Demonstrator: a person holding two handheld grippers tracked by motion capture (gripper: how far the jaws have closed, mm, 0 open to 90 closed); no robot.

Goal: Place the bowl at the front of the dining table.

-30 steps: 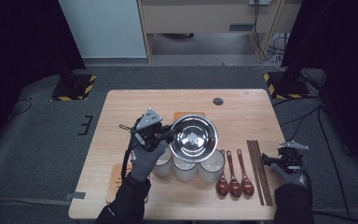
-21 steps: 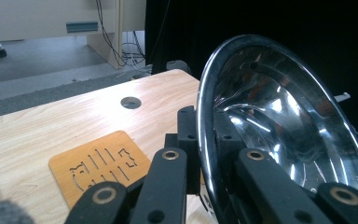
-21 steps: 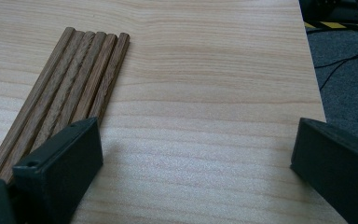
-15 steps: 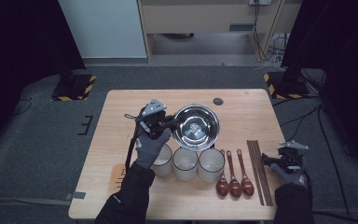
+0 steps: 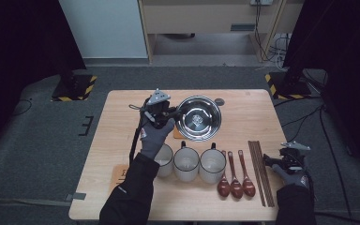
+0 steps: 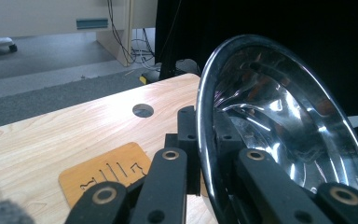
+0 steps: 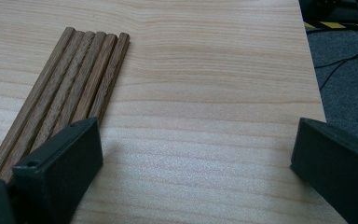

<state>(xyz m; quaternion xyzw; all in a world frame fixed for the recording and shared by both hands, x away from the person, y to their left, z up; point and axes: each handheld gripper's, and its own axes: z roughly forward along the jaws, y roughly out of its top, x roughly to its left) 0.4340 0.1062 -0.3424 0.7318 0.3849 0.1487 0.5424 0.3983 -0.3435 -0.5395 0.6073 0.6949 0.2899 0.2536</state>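
Holding the steel bowl [image 5: 198,118] by its rim, the left gripper [image 5: 170,114] keeps it near the far middle of the table [image 5: 117,140], above a small wooden coaster [image 6: 105,176]. In the left gripper view the bowl stands on its edge between the two black jaws, one jaw inside and one outside the rim, so the thin wall is pinched. This grip makes sense: a wide bowl has no handle, and the rim is the only part narrow enough for the jaws. The jaws are closed tightly on that rim, with almost no gap besides the metal itself. I judge that the bowl is carried toward the coaster or just beyond it, because that flat piece looks like a place prepared for it.

The other things lie in a neat row at the near side: three white mugs [image 5: 186,164] side by side, then three dark wooden spoons [image 5: 236,180], then a bundle of chopsticks [image 5: 260,171] further right. Such order suggests a table setting, where every kind has its own place.

The right gripper [image 5: 291,159] rests at the right edge of the table, just beside the chopsticks. In the right gripper view its jaws stand wide apart over bare wood and hold nothing; the left jaw is near the chopsticks' ends, but I cannot tell if it touches them.
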